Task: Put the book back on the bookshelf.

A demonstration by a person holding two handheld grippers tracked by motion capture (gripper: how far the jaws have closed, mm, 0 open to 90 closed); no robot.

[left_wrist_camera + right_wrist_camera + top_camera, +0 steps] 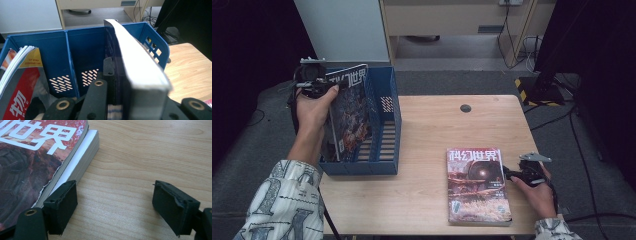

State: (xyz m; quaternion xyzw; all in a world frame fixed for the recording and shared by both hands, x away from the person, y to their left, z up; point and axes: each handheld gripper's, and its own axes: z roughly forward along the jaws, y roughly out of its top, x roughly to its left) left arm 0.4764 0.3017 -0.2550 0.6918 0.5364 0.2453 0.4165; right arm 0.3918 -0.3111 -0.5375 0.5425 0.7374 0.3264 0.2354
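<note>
The file box's (pixel 388 120) wall hides the upright magazine's (pixel 349 112) lower edge.

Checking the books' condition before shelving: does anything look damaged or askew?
Yes. The top magazine of the stack on the table has a ragged, torn cover edge by the right gripper. The magazine held in the left gripper bows sideways over the blue rack.

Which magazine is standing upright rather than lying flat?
The magazine clamped by the left gripper, upright in the blue rack; the other magazine lies flat.
</note>
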